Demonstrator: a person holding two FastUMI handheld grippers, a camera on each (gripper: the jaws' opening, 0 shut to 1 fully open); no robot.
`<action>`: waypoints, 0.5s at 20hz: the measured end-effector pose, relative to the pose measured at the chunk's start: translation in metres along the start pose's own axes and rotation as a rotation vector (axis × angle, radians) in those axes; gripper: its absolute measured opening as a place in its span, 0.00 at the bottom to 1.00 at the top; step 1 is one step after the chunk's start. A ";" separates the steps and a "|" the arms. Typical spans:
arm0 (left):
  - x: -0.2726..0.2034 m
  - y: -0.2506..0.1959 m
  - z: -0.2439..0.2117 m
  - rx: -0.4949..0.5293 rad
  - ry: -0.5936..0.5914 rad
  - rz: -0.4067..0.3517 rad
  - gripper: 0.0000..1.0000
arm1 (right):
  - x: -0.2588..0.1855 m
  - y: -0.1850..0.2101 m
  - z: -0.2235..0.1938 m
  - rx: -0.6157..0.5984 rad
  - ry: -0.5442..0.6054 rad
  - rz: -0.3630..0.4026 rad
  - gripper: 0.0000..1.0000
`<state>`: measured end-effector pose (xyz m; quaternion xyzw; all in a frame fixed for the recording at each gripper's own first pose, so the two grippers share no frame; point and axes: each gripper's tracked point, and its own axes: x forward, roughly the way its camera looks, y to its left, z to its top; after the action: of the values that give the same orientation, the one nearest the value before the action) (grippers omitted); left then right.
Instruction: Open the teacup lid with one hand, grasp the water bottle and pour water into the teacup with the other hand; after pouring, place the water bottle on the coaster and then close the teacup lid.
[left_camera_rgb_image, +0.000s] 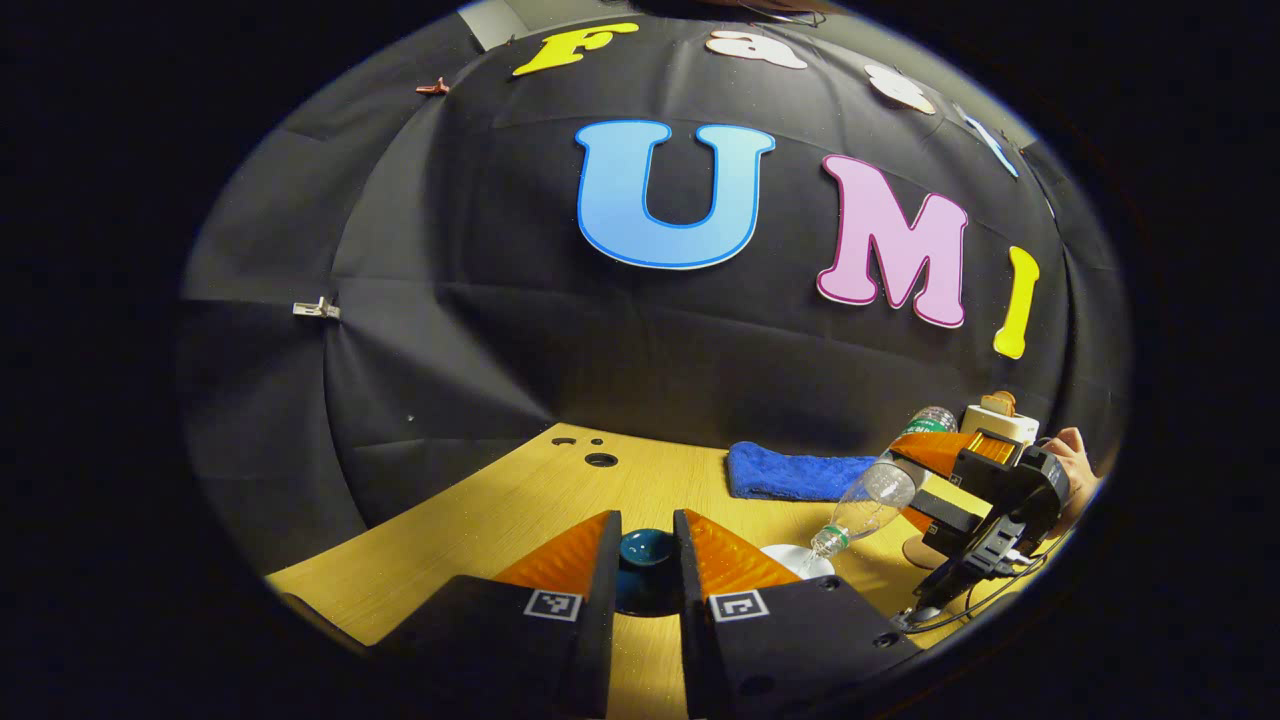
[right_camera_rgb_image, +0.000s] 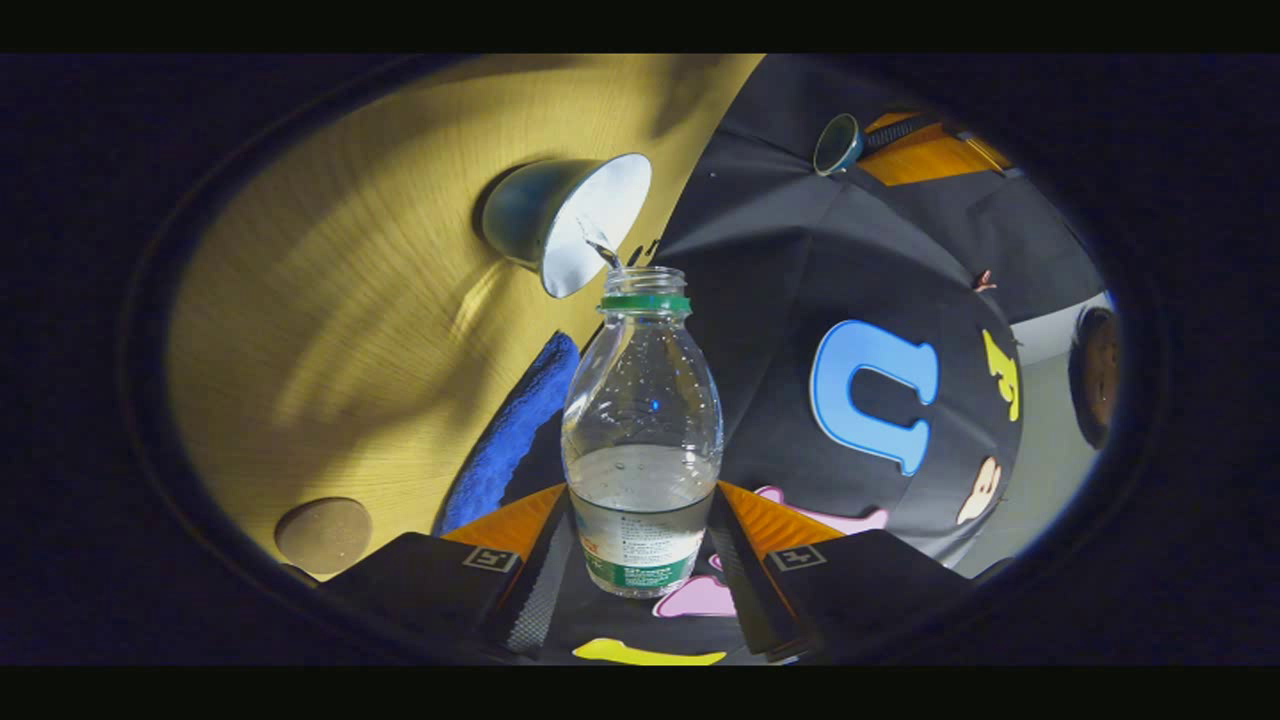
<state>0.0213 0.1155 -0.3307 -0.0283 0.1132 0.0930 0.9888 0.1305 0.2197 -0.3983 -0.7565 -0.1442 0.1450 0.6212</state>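
My left gripper (left_camera_rgb_image: 646, 540) is shut on the dark teal teacup lid (left_camera_rgb_image: 640, 590), held just above the wooden table. To its right, the open teacup (left_camera_rgb_image: 797, 562) stands with a white inside. My right gripper (right_camera_rgb_image: 640, 520) is shut on the clear water bottle (right_camera_rgb_image: 640, 430), which has a green neck ring and no cap. The bottle is tilted with its mouth at the teacup (right_camera_rgb_image: 570, 225), and a thin stream of water (right_camera_rgb_image: 600, 245) runs into it. In the left gripper view the tilted bottle (left_camera_rgb_image: 868, 505) and the right gripper (left_camera_rgb_image: 985, 490) are seen at the far right.
A round brown coaster (right_camera_rgb_image: 322, 533) lies on the table near the cup, partly hidden in the left gripper view (left_camera_rgb_image: 922, 552). A folded blue towel (left_camera_rgb_image: 790, 475) lies by the back wall. A small white box (left_camera_rgb_image: 998, 418) sits behind the right hand. Holes (left_camera_rgb_image: 600, 460) mark the table's far left.
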 end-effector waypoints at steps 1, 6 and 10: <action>-0.001 0.000 -0.001 -0.004 0.000 0.002 0.32 | 0.000 -0.001 0.000 -0.015 -0.005 -0.017 0.75; -0.001 0.007 -0.003 -0.017 -0.002 0.021 0.32 | 0.000 -0.011 0.005 -0.052 -0.040 -0.099 0.77; -0.003 0.012 -0.003 -0.020 -0.004 0.038 0.32 | -0.001 -0.014 0.009 -0.096 -0.083 -0.139 0.75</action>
<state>0.0158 0.1270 -0.3336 -0.0358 0.1110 0.1131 0.9867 0.1252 0.2300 -0.3864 -0.7670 -0.2288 0.1258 0.5861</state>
